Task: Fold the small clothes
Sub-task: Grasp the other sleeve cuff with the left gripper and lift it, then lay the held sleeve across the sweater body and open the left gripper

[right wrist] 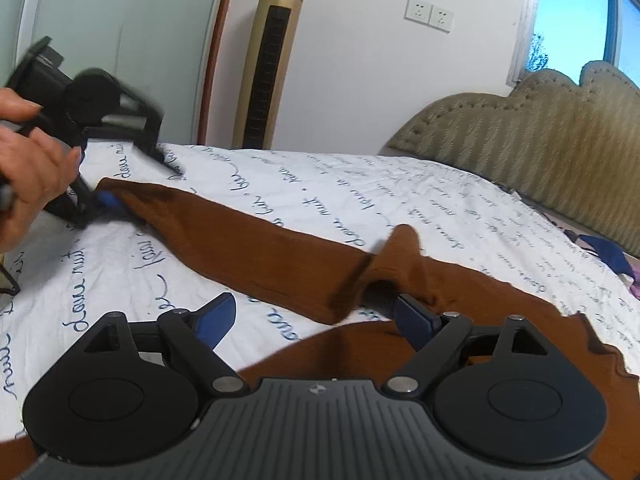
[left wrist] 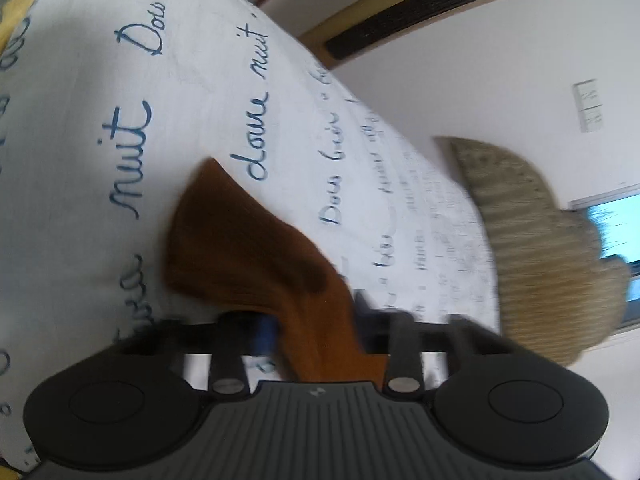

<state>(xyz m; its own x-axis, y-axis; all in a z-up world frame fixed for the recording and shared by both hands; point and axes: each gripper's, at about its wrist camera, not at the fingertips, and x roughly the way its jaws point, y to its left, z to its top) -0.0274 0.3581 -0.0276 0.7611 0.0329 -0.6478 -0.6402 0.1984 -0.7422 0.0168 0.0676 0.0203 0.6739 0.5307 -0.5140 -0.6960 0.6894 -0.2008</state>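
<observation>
Left gripper point(right wrist: 106, 202), far left, pinched tight on one end of the brown garment point(right wrist: 256, 248). Cloth runs rightward across the lettered sheet point(right wrist: 300, 188), bunching at mid-span. Right gripper point(right wrist: 316, 314) spread wide, holding nothing; garment just ahead of and under its fingers. Headboard point(right wrist: 540, 144) far right.

White walls point(right wrist: 352, 60), gold tower fan point(right wrist: 272, 60), padded headboard point(right wrist: 540, 136), daylit window point(right wrist: 576, 12), script-printed bedsheet point(right wrist: 320, 184).
</observation>
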